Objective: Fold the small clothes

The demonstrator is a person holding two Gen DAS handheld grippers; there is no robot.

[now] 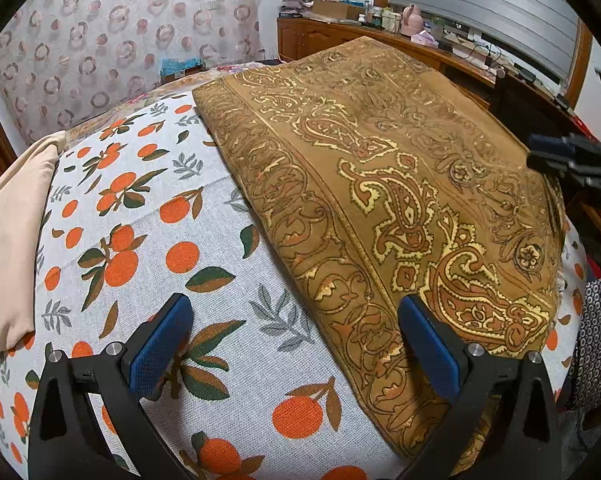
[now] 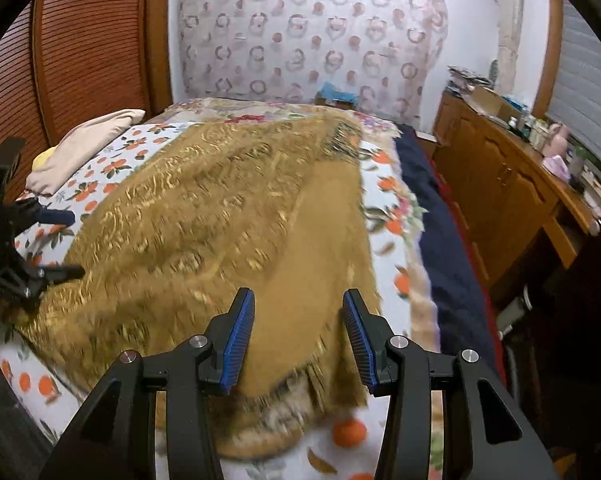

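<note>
Orange-printed white bedspread (image 1: 172, 240) covers the bed, and the mustard paisley scarf (image 1: 380, 200) lies folded across it. A cream pillow (image 1: 8, 240) sits at the bed's left edge. My left fingers (image 1: 296, 344) stand wide apart, empty, over the scarf's edge; my right fingers (image 2: 298, 340) are apart, empty, above its plain corner.

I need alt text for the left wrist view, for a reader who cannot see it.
A brown paisley cloth lies folded on a bed sheet printed with oranges. The open left gripper hangs over the cloth's near edge, holding nothing. The right gripper shows at the right edge, and a beige pillow lies at the left.
</note>
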